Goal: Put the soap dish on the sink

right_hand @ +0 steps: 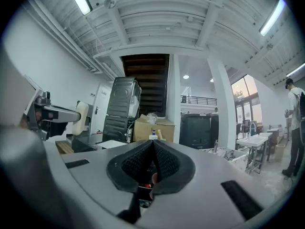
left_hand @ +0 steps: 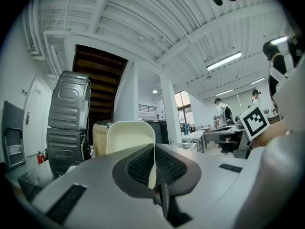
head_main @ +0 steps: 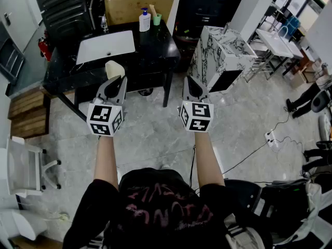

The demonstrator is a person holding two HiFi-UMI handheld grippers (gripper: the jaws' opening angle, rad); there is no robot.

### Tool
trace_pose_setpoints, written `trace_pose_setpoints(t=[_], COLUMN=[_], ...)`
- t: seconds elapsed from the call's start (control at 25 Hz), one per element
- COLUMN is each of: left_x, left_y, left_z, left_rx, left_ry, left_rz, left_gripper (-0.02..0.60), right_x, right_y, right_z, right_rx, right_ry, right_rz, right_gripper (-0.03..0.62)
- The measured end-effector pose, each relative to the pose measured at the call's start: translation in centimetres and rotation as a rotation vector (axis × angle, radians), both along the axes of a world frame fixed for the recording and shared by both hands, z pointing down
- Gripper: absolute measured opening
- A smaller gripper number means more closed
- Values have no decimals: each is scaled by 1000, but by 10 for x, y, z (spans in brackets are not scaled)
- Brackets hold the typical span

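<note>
A cream soap dish (head_main: 114,68) (left_hand: 129,136) stands on edge between the jaws of my left gripper (head_main: 120,80) (left_hand: 152,163), which is shut on its rim. It hangs in the air just in front of the black counter (head_main: 155,38) with the white sink (head_main: 106,46). My right gripper (head_main: 190,82) (right_hand: 152,163) is shut with nothing in it, held level with the left one and to its right. In the right gripper view the soap dish (right_hand: 82,117) shows at the left, in the other gripper.
A soap pump bottle (head_main: 144,21) and a green cup (head_main: 156,18) stand on the counter's back right. A cardboard box (head_main: 139,0) sits behind. A marble-patterned cabinet (head_main: 222,56) is to the right, a white chair (head_main: 23,166) at the left. People stand at the far right.
</note>
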State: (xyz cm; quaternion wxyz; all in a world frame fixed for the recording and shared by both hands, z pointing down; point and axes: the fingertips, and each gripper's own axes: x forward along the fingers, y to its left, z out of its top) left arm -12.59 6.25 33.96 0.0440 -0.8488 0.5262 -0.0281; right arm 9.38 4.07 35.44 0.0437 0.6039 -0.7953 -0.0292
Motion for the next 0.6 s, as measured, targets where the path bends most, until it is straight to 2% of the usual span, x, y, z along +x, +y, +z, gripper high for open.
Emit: trace_pose_setpoints(t=[0.6], left_x=[-7], left_y=[2], left_z=[8], left_rx=[-20], left_ry=[5], left_rz=[9], left_gripper=[21], right_x=[-9], right_y=[2], right_z=[4], right_rx=[2], right_ry=[0], right_rz=[0], right_gripper=[14])
